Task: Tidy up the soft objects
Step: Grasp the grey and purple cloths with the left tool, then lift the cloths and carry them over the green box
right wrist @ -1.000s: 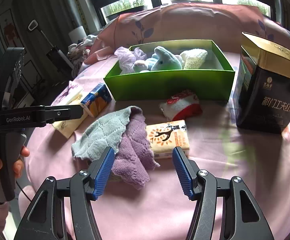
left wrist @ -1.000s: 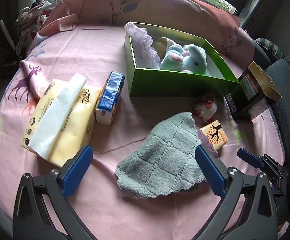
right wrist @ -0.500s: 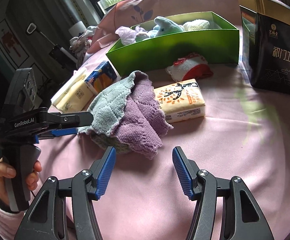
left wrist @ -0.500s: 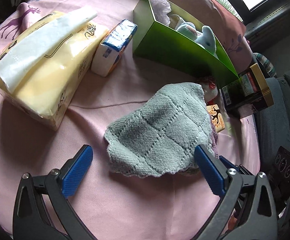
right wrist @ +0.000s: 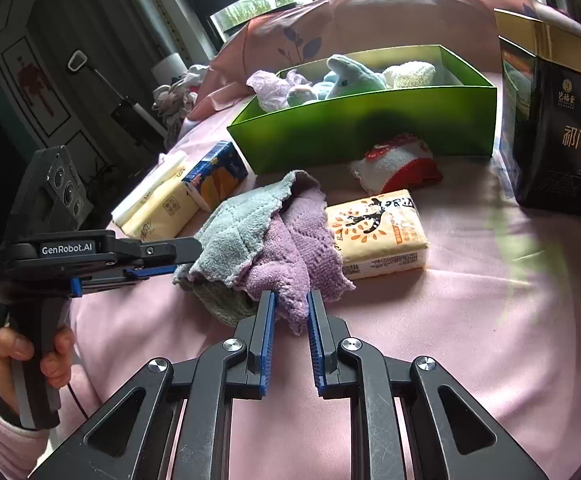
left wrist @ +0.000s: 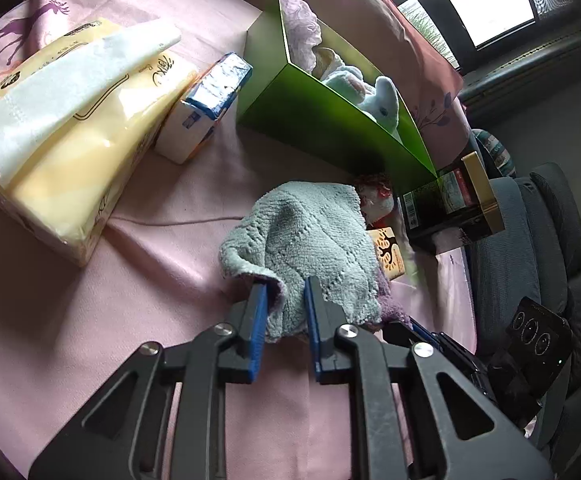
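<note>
On left gripper (right wrist: 170,262), "GenRobot.AI" lettering

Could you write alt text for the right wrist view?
The right hand-held gripper is closing on a purple knitted cloth lying under a grey-green cloth on a pink tablecloth; behind, a green cardboard box holds plush toys.

Fluffy cloth towels (right wrist: 250,228), glossy box (right wrist: 370,128)
</note>
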Demonstrator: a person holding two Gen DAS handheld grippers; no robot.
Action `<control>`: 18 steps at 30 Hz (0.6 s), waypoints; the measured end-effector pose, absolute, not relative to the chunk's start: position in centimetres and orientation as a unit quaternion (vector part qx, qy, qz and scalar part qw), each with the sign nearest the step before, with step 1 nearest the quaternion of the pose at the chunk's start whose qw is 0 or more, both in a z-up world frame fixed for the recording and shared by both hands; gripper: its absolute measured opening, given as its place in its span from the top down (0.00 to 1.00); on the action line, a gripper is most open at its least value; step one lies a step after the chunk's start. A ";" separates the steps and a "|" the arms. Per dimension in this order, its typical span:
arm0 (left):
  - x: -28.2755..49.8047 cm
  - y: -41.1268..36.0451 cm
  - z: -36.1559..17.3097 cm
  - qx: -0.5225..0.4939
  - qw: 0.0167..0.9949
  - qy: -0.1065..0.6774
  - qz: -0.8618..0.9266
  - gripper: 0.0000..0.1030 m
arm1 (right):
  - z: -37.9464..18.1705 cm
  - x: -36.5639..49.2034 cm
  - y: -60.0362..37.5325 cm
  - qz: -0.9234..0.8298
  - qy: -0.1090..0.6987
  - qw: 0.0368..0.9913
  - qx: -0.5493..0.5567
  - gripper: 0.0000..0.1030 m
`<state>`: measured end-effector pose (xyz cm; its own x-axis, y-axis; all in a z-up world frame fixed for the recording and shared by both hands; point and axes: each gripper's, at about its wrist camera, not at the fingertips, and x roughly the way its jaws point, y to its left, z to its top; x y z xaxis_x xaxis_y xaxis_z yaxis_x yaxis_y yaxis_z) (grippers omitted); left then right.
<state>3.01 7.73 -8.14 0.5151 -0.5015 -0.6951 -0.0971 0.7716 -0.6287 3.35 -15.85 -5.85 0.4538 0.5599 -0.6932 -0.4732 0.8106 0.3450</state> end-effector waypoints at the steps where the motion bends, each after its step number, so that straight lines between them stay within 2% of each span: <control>1: 2.9 7.9 -8.0 -0.318 0.812 0.473 -0.125 0.86 | -5.5 3.3 -15.8 0.301 0.421 0.854 0.045 0.82; 2: 2.9 8.1 -7.7 -0.323 0.812 0.468 -0.128 0.87 | -5.1 3.1 -15.8 0.301 0.414 0.858 0.040 0.82; 3: 2.8 8.2 -7.4 -0.327 0.814 0.463 -0.131 0.91 | -4.6 3.0 -15.7 0.302 0.407 0.861 0.037 0.86; 5: 2.7 8.3 -6.7 -0.328 0.817 0.452 -0.142 0.92 | -3.6 2.9 -15.8 0.305 0.394 0.866 0.035 0.91; 18: 3.2 8.1 -1.8 -0.328 0.834 0.404 -0.185 0.93 | 2.6 3.8 -14.4 0.334 0.318 0.887 0.037 0.93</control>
<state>3.23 8.10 -1.80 0.6056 -0.5734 -0.5517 0.0440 0.7164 -0.6963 3.82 -14.44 2.60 0.5746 0.6160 -0.5389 -0.5684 0.7741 0.2787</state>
